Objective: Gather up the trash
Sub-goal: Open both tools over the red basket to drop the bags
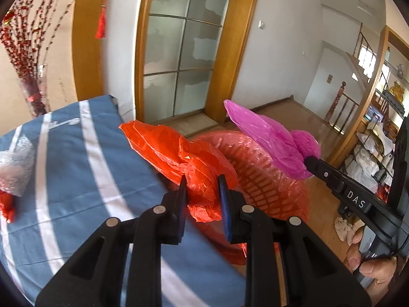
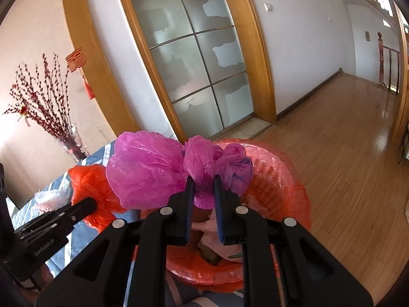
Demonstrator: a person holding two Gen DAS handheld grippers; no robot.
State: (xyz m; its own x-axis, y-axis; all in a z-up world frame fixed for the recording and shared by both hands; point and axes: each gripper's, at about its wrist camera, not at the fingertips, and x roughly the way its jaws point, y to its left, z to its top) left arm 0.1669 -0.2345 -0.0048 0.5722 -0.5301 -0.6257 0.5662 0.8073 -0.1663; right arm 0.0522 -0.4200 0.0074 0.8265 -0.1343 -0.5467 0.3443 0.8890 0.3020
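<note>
My left gripper (image 1: 202, 192) is shut on a crumpled red plastic bag (image 1: 179, 156), held over the edge of the blue striped table (image 1: 76, 168). In the right wrist view that red bag (image 2: 87, 179) bulges off the left gripper (image 2: 89, 204). My right gripper (image 2: 203, 189) is shut on a bunched pink plastic bag (image 2: 153, 174), and it also reaches in from the right of the left wrist view (image 1: 310, 161) with the pink bag (image 1: 268, 138). Both bags hang at the rim of a red slatted bin (image 2: 286, 179) lined with red plastic (image 1: 258, 176). Brown scraps (image 2: 211, 254) lie inside it.
Silver bubble wrap (image 1: 15, 168) and a red scrap (image 1: 7, 208) lie on the table's left side. A vase of red branches (image 2: 69, 143) stands behind it by the frosted glass door (image 2: 194, 58). Wooden floor (image 2: 345, 140) spreads right; a cluttered shelf (image 1: 378, 138) stands there.
</note>
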